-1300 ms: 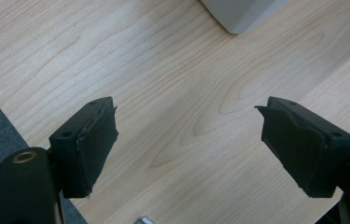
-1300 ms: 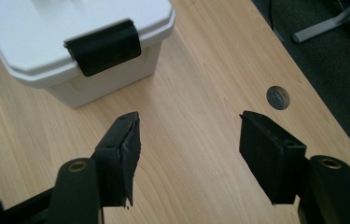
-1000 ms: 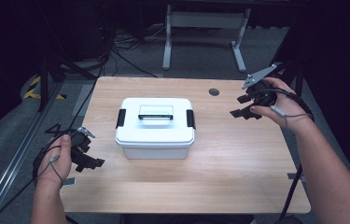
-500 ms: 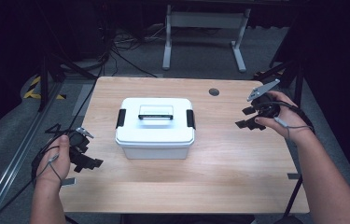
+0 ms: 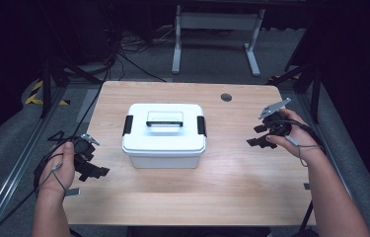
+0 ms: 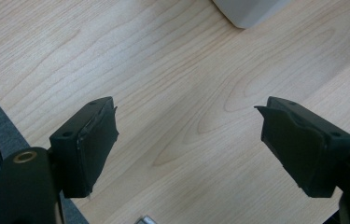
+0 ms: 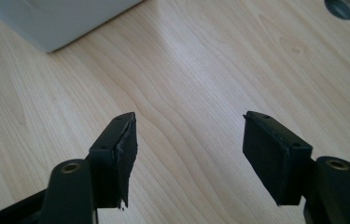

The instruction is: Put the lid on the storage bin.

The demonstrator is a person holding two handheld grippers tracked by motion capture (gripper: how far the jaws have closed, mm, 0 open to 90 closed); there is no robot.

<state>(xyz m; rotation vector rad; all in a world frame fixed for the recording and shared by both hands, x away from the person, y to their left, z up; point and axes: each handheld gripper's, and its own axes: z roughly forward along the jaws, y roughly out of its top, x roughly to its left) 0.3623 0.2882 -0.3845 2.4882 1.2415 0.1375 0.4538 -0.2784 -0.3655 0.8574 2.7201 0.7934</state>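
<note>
**A pale worktop in a dark room**

A light wooden worktop (image 5: 232, 187) with rounded corners is seen from above, its grain running lengthwise. A round grey cable hole (image 5: 226, 97) is set near its far right corner. Grey carpet (image 5: 212, 57) covers the floor around it. Beyond the far edge, a white metal frame (image 5: 216, 22) with two legs is stood on the carpet. Black cables (image 5: 123, 47) are strewn across the floor at the far left. A strip of yellow-and-black tape (image 5: 37, 94) is laid on the floor to the left, beside a dark metal rail (image 5: 10, 182). The surroundings are left in deep shadow, while the worktop is evenly lit from above.
</note>
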